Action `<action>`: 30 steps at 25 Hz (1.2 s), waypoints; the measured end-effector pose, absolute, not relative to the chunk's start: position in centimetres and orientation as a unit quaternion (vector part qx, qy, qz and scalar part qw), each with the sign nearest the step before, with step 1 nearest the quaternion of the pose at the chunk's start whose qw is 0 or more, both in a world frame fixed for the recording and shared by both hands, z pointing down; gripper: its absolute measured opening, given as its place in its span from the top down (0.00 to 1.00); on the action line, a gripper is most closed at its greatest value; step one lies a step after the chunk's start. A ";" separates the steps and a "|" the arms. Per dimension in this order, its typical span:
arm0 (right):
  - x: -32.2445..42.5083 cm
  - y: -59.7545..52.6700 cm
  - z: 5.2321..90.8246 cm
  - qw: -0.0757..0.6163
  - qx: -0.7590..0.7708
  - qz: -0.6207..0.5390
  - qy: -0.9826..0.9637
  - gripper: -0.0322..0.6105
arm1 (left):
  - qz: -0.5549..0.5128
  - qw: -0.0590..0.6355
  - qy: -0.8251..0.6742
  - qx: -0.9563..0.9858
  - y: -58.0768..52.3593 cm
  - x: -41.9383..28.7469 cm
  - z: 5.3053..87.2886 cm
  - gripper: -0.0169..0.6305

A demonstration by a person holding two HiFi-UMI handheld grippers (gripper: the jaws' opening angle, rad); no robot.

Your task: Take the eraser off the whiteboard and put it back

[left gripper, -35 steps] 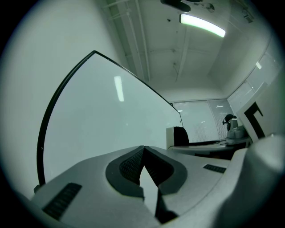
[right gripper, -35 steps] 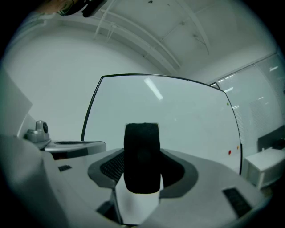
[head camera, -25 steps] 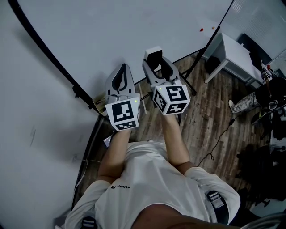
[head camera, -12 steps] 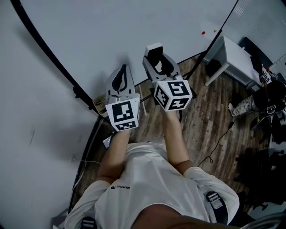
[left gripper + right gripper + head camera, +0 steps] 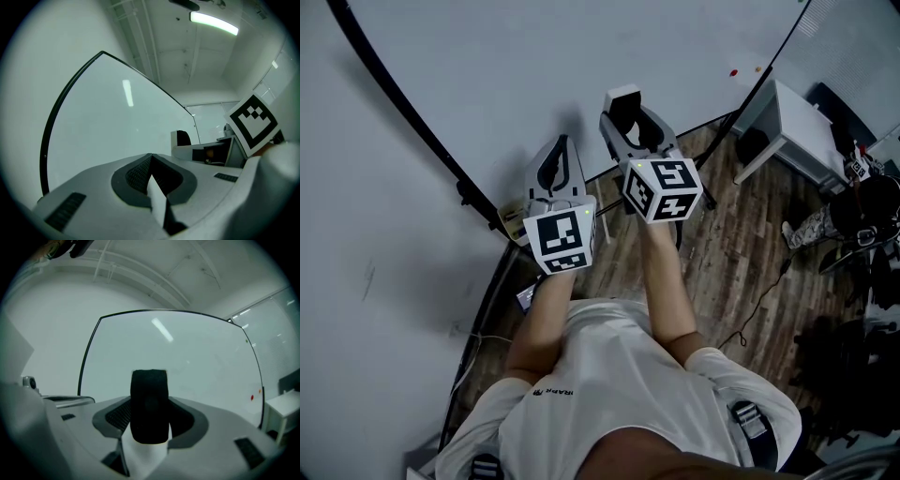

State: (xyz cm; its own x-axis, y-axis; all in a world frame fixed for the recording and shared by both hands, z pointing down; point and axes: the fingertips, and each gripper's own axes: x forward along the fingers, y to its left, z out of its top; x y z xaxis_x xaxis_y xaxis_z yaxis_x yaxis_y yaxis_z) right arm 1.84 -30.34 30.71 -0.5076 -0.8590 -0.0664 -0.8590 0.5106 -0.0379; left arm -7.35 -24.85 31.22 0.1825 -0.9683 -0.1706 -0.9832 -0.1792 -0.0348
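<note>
A: Big stuff first. Where's the whiteboard vs. the grippers?
B: Straight ahead of both, and it fills most of what each gripper looks at.

A: Right gripper?
B: It's pinching the eraser. The jaws stand wide b/c the block is wide, w/ the pads on its sides. The black part stands up btw the tips, and from above a white end shows at the far side. Can't tell which face points at the board.

A: Left gripper?
B: Just beside the right one, on its left. Jaws pressed together, nothing btw them. Idle, imo.

A: So which step?
B: The eraser's in the gripper, so take-off looks done and put-back is the part in hand. Can't tell whether it touches the surface or hangs just short.

A: Next move needs?
B: Prob. ease it fwd, flat to the board, until it seats. Then spread the jaws and back straight out so it doesn't drag off.

A: Anything small?
B: A red dot on the board, well off to the right gripper's right. It's not in the way.
</note>
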 end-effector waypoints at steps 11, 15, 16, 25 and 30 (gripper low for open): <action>1.1 -32.0 30.6 0.031 -0.490 0.000 0.871 0.58 | 0.054 0.070 0.642 -0.761 -24.7 -7.8 31.3 0.97; 0.5 -32.6 30.8 0.025 -0.482 -0.004 0.876 0.58 | 0.051 0.071 0.648 -0.757 -24.6 -8.2 31.3 0.97; 0.4 -32.8 30.7 0.025 -0.480 -0.003 0.877 0.58 | 0.051 0.071 0.648 -0.756 -24.6 -8.3 31.3 0.97; 0.1 -34.0 30.8 0.032 -0.477 -0.003 0.878 0.58 | 0.047 0.067 0.650 -0.756 -24.7 -8.5 31.7 0.97; -0.3 -34.8 30.3 0.034 -0.474 0.001 0.880 0.58 | 0.048 0.071 0.652 -0.754 -25.0 -8.8 31.4 0.97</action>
